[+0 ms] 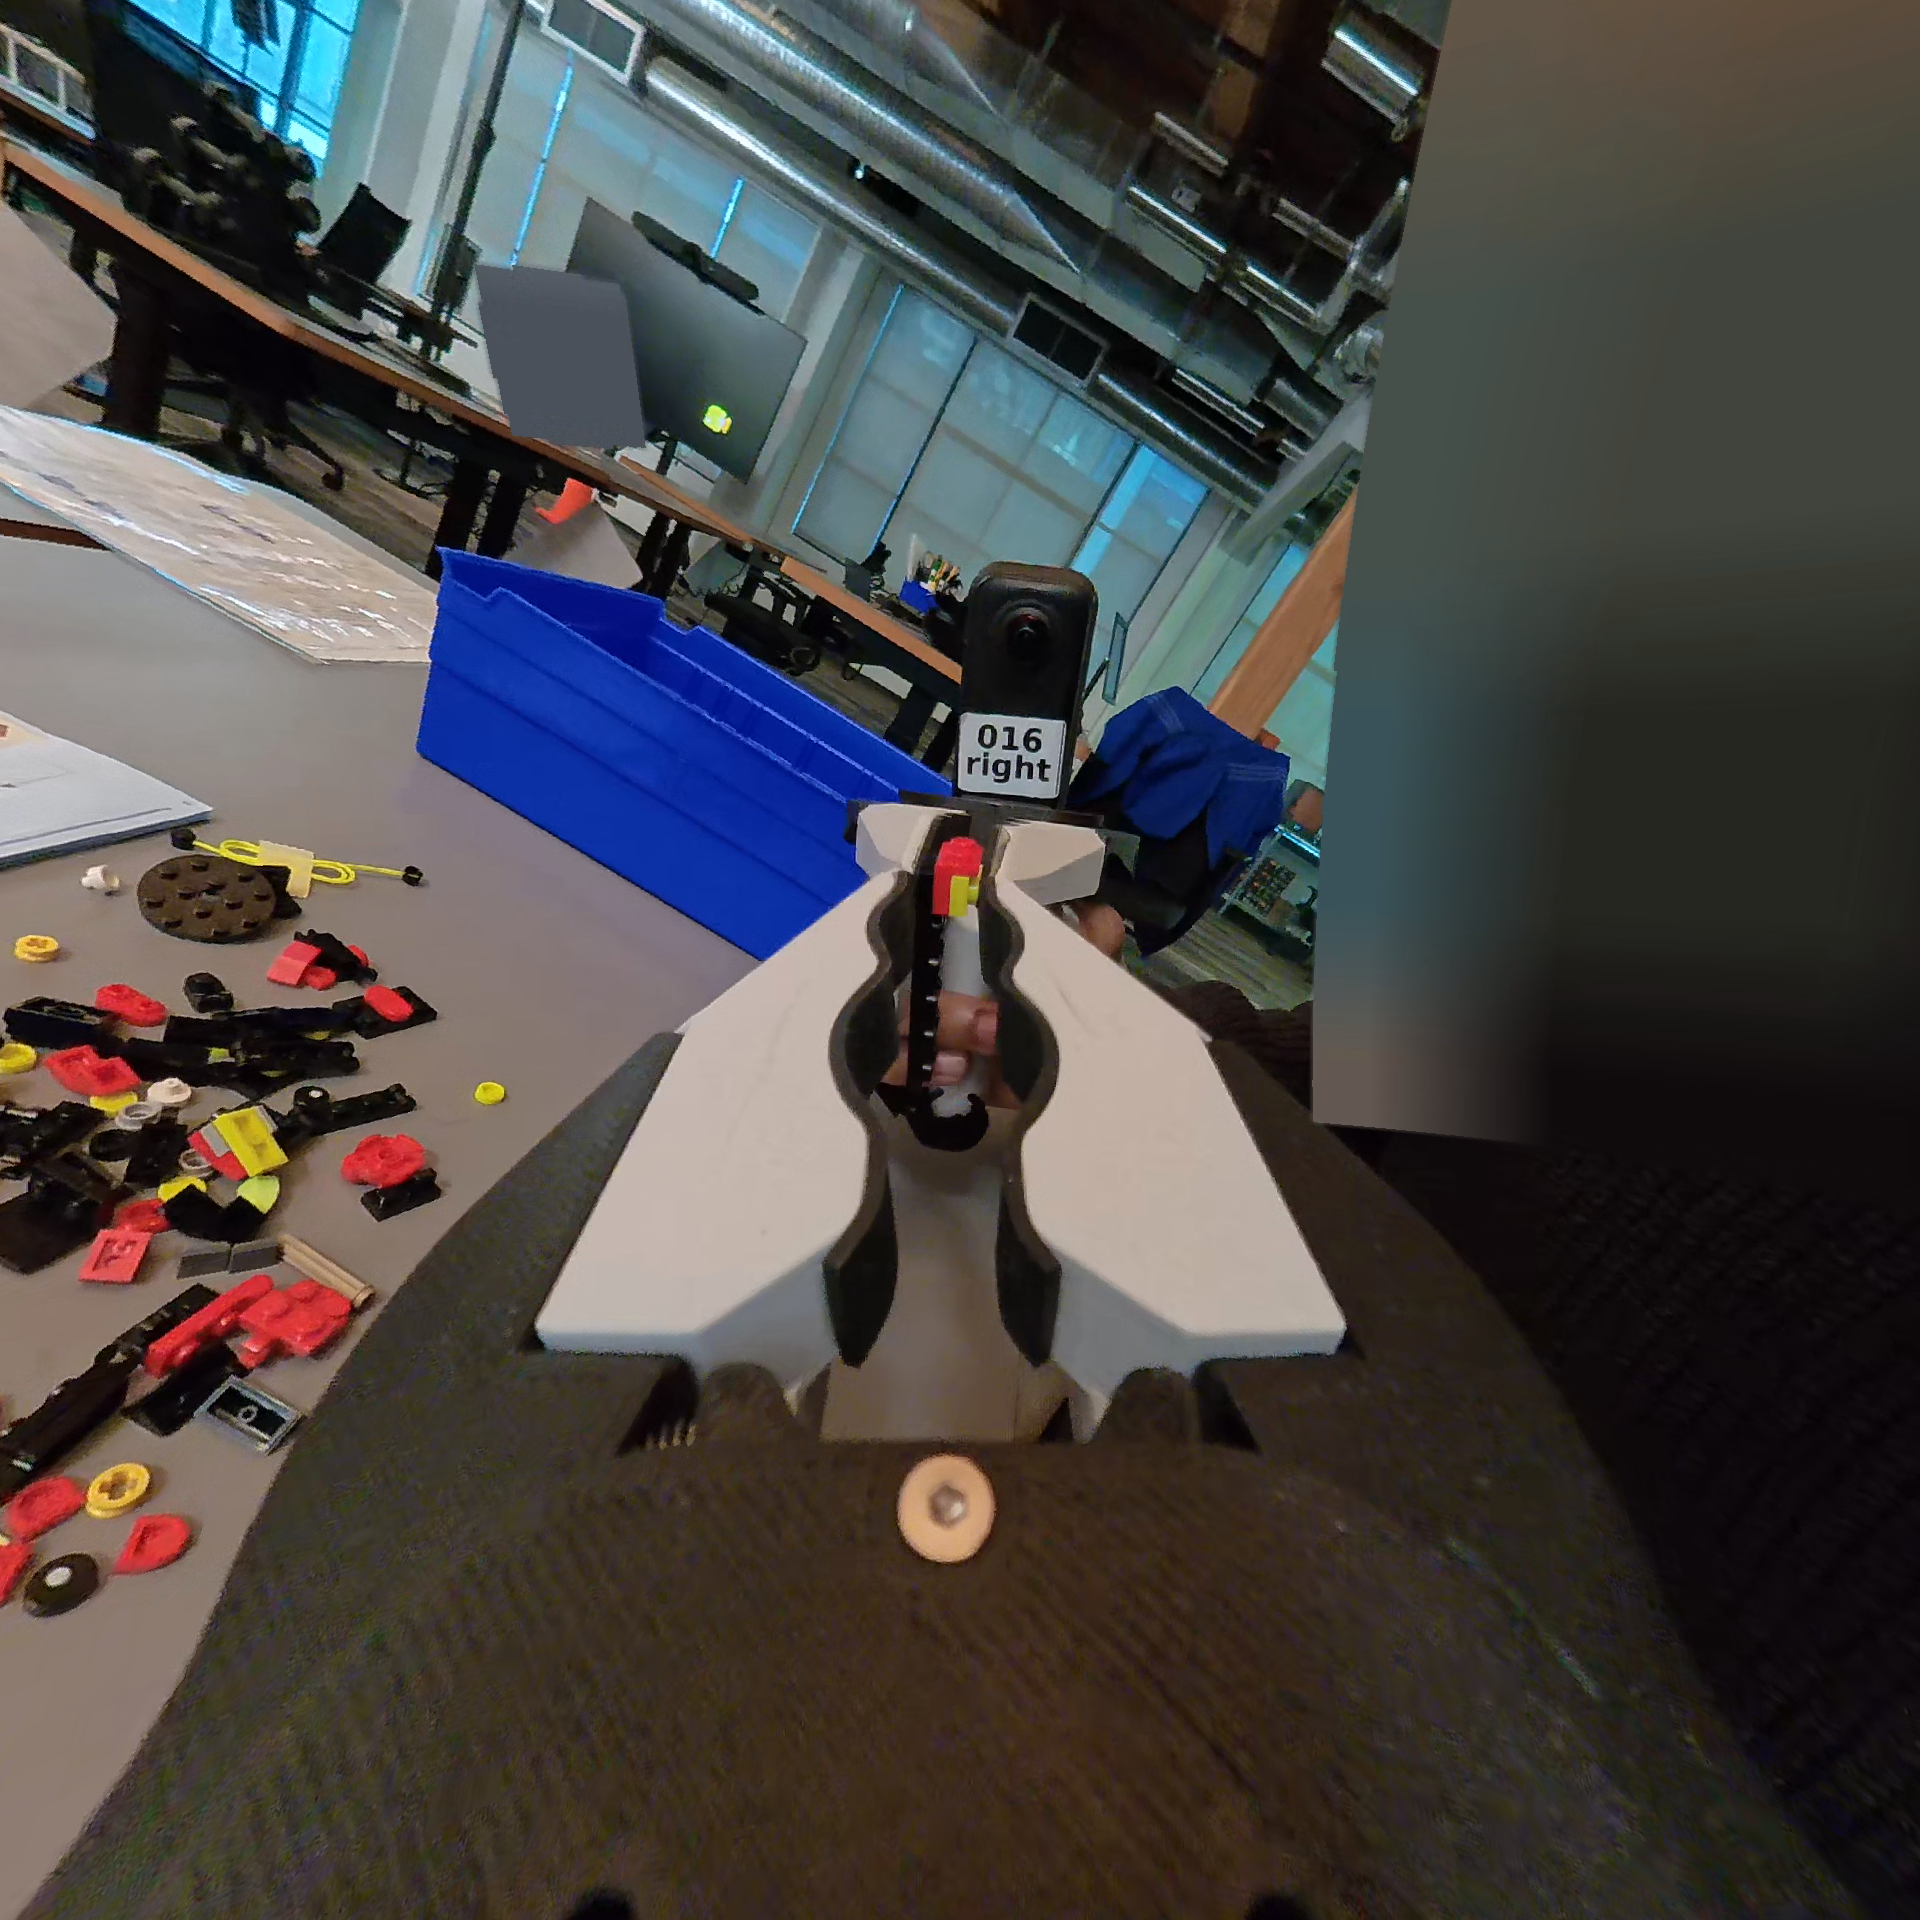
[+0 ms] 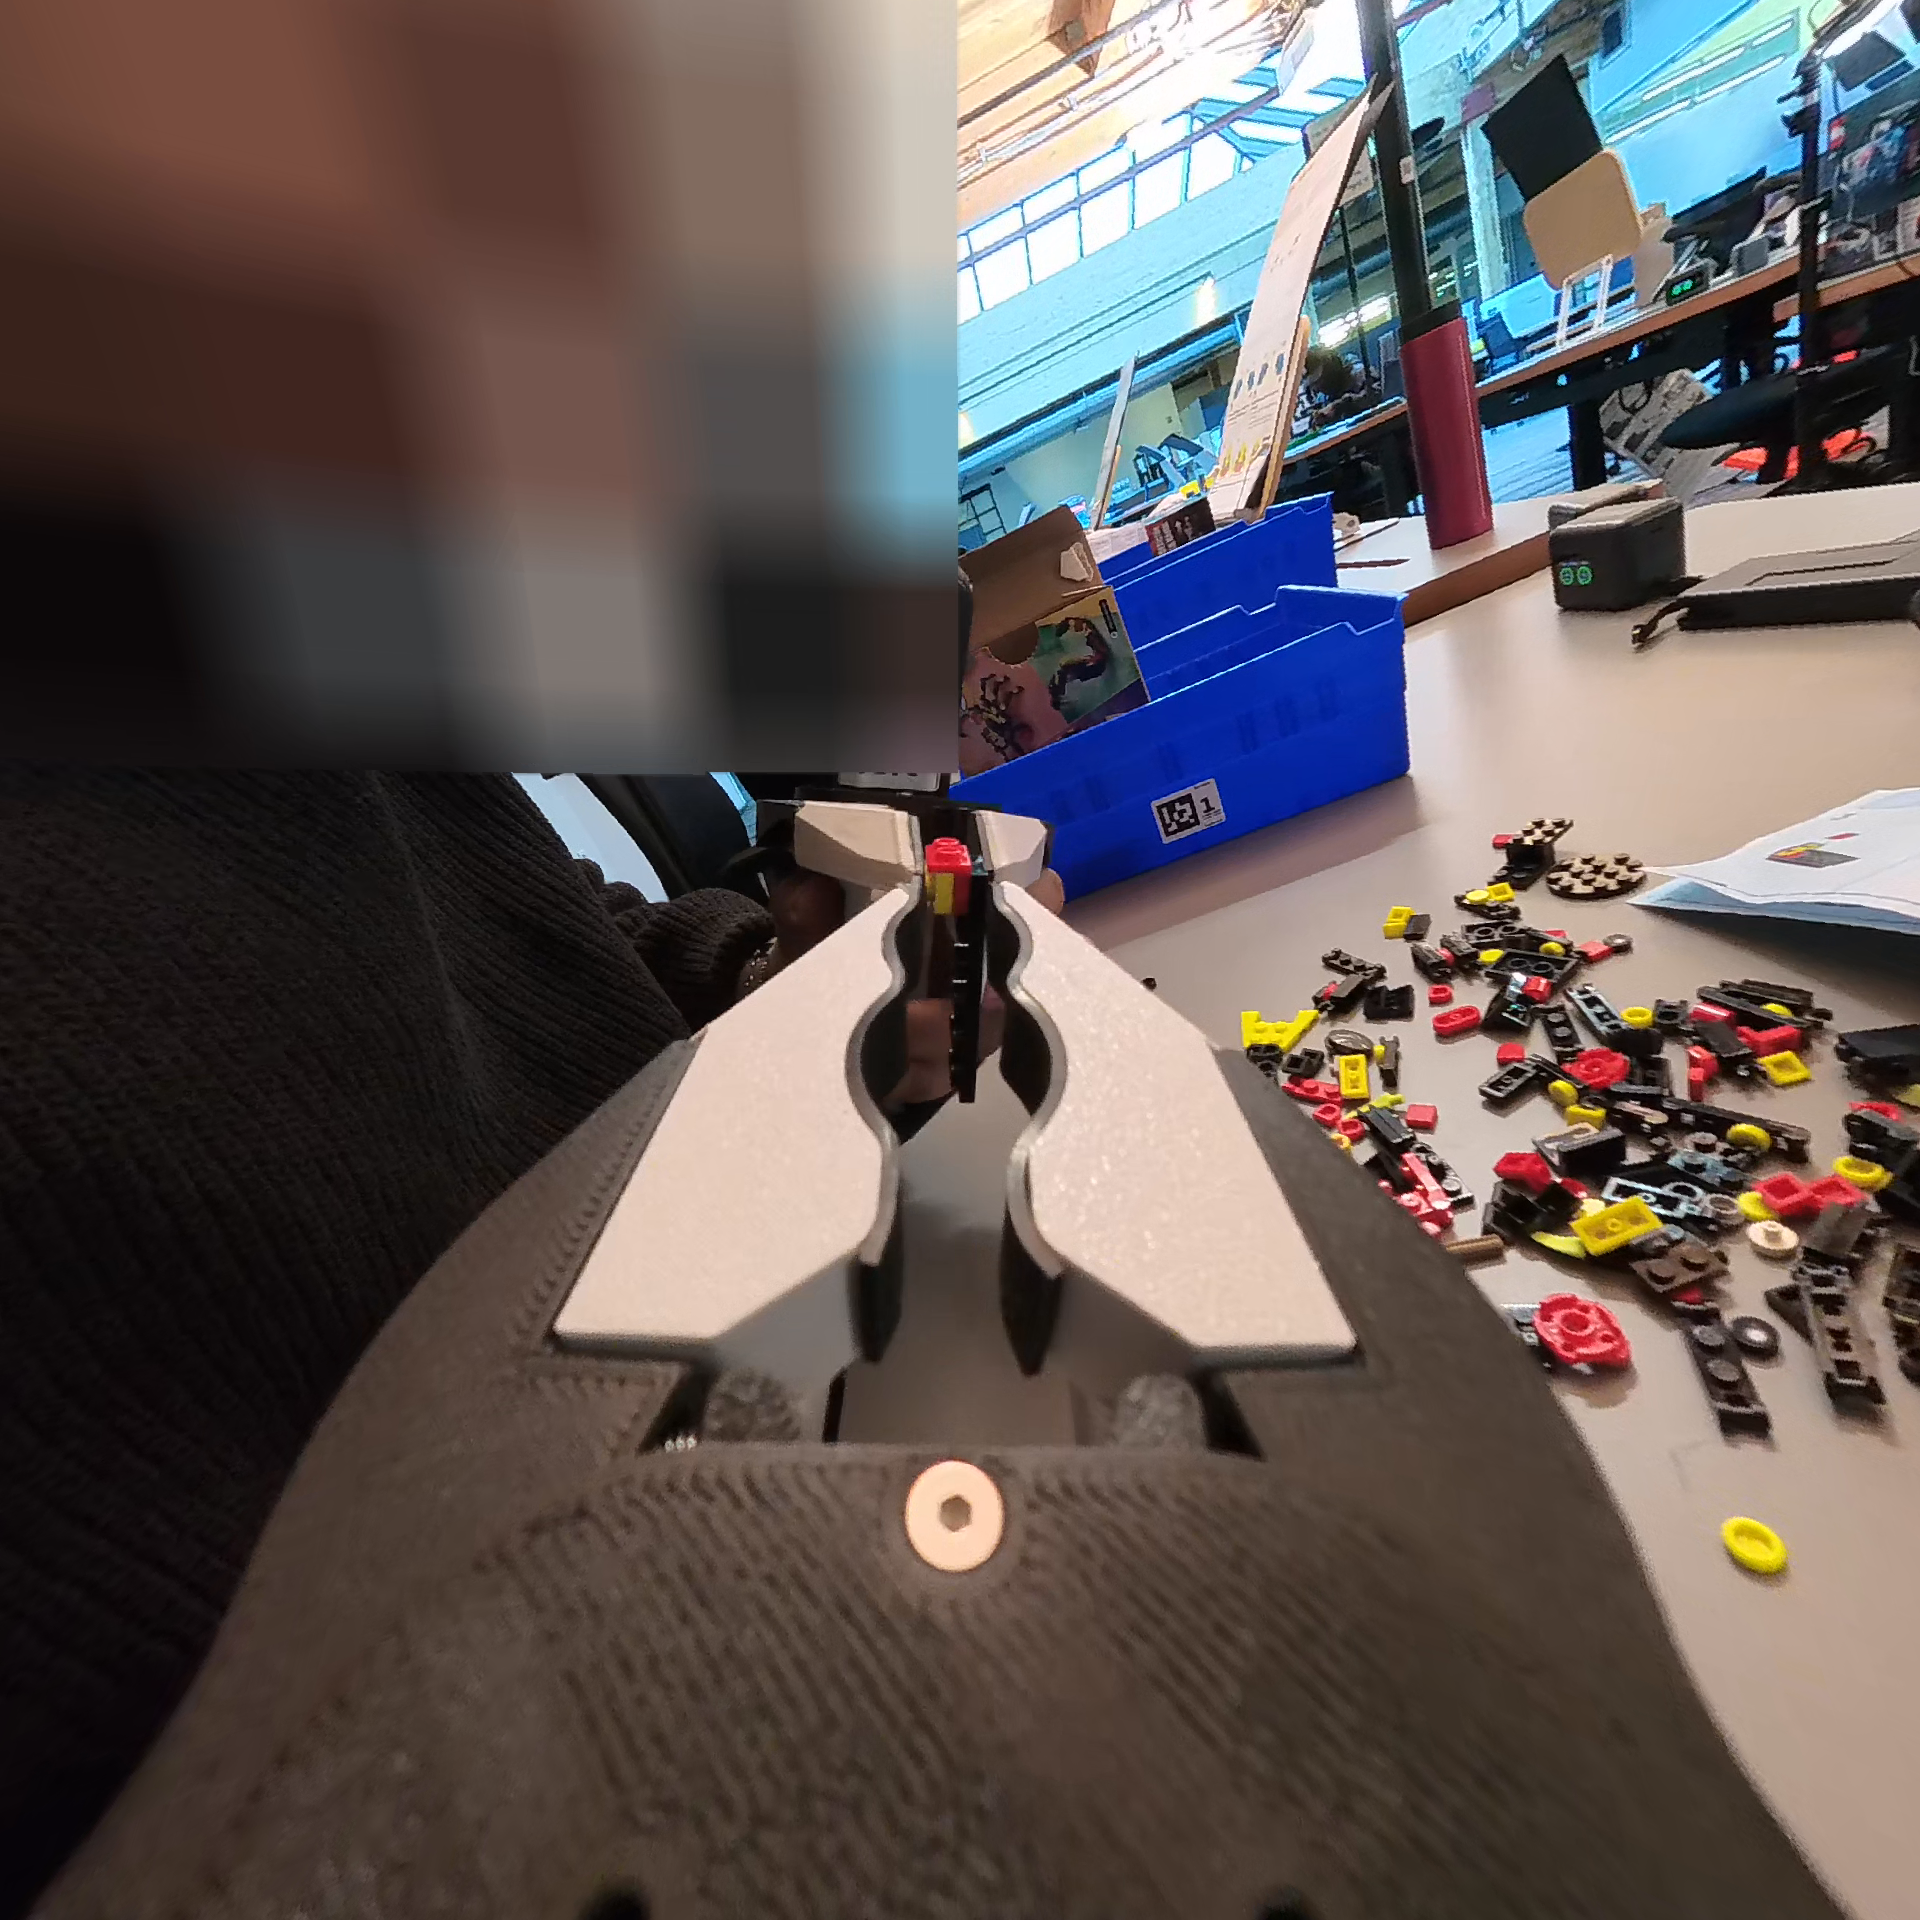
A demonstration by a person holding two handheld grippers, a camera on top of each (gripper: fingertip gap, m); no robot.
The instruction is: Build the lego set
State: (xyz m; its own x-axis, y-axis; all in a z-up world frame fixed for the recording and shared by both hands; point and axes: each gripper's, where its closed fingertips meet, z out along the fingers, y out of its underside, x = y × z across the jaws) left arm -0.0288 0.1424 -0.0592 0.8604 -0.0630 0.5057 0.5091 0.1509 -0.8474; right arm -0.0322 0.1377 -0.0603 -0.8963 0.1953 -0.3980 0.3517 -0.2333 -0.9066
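- Two grippers are held up in the air, nose to nose, above the edge of the grey table.
- A small lego piece is pinched between them. It is a thin black strip standing on its edge, with a red and yellow block on top.
- The left gripper is pointed forward and a little up. Its jaws are narrow, and the strip is gripped at the tips.
- The right gripper is pointed the same way from the other side. Its jaws are narrow too, and the same piece is gripped at the tips.
- In the left view, the right gripper is seen facing the camera, just behind the piece. A black camera with a white label is stood on top of it.
- Fingers of the person are seen through the gap behind the strip.
- A dark knit sleeve is seen on the left of the right view.
- Loose red, yellow and black bricks are spread on the table, well apart from the grippers.
- Blue bins are set at the back of the table.
- Paper sheets are laid near the bricks.
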